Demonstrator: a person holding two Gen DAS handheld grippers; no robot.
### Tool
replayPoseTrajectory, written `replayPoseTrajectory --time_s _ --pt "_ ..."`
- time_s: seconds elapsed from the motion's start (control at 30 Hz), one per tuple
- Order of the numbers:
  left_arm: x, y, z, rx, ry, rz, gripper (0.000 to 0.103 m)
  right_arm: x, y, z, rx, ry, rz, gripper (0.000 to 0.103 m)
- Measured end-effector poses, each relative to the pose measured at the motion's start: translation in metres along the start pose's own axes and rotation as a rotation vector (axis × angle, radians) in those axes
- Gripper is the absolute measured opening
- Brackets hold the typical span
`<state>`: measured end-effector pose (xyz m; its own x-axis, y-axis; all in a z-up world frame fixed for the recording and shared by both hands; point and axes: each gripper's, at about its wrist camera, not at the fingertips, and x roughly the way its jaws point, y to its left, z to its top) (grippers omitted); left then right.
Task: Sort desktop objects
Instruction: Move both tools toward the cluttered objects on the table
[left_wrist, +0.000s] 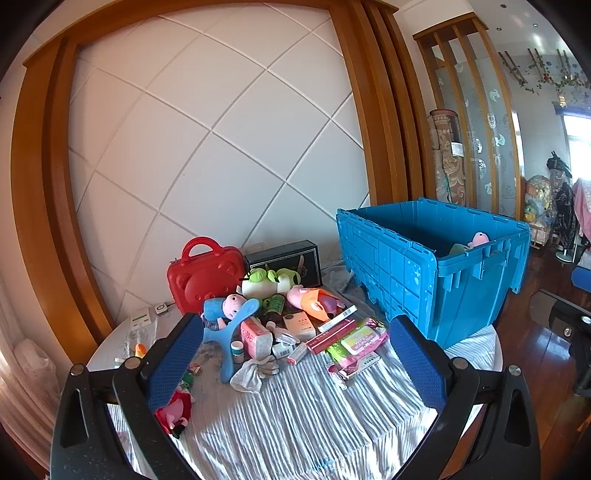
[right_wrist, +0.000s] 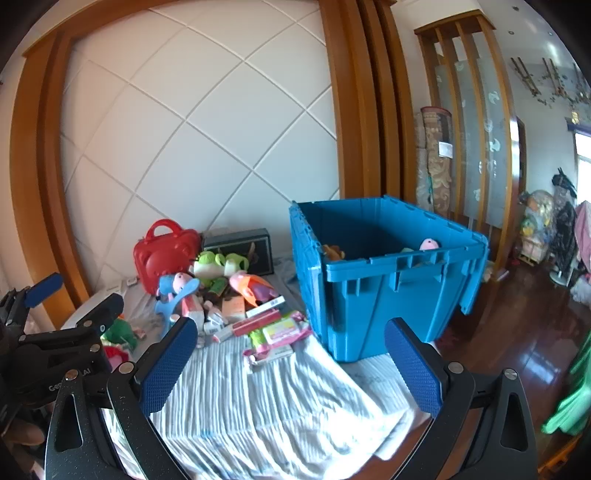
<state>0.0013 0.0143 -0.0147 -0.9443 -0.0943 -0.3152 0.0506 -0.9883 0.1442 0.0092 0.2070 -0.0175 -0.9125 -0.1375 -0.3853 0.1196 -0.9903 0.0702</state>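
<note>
A pile of toys and packets lies on the striped cloth (left_wrist: 295, 424): a red bear case (left_wrist: 205, 277), a black box (left_wrist: 286, 260), a green plush (left_wrist: 269, 280), a pink pig plush (left_wrist: 231, 306), an orange-pink plush (left_wrist: 314, 301), a tissue pack (left_wrist: 255, 338) and a wipes pack (left_wrist: 356, 341). My left gripper (left_wrist: 295, 354) stands open in front of the pile, touching nothing. A small red pig plush (left_wrist: 175, 408) lies by its left finger. To the right stands the blue crate (right_wrist: 388, 280) with a pink plush (right_wrist: 428, 244) inside. My right gripper (right_wrist: 291, 362) is open and empty, facing the crate's near corner.
The white panelled wall with a wooden frame (left_wrist: 33, 184) runs close behind the pile. The cloth hangs over the table's front edge (right_wrist: 369, 435), with wooden floor (right_wrist: 535, 350) beyond on the right. The left gripper (right_wrist: 74, 299) shows at the left of the right wrist view.
</note>
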Motion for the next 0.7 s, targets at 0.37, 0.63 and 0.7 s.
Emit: replayPoseTrajectory --time_s 0.37,0.63,0.7 --pt "-0.001 -0.012 0.002 -0.008 0.006 0.021 0.102 0.002 -0.013 -0.001 -0.016 0.003 0.018 0.103" --pt "0.006 -0.020 -0.001 -0.009 0.021 0.051 0.102 0.007 -0.025 -0.001 -0.019 0.005 0.050 0.103" --pt "0.009 -0.024 -0.003 0.001 0.017 0.054 0.102 0.010 -0.027 -0.002 -0.021 0.009 0.058 0.103"
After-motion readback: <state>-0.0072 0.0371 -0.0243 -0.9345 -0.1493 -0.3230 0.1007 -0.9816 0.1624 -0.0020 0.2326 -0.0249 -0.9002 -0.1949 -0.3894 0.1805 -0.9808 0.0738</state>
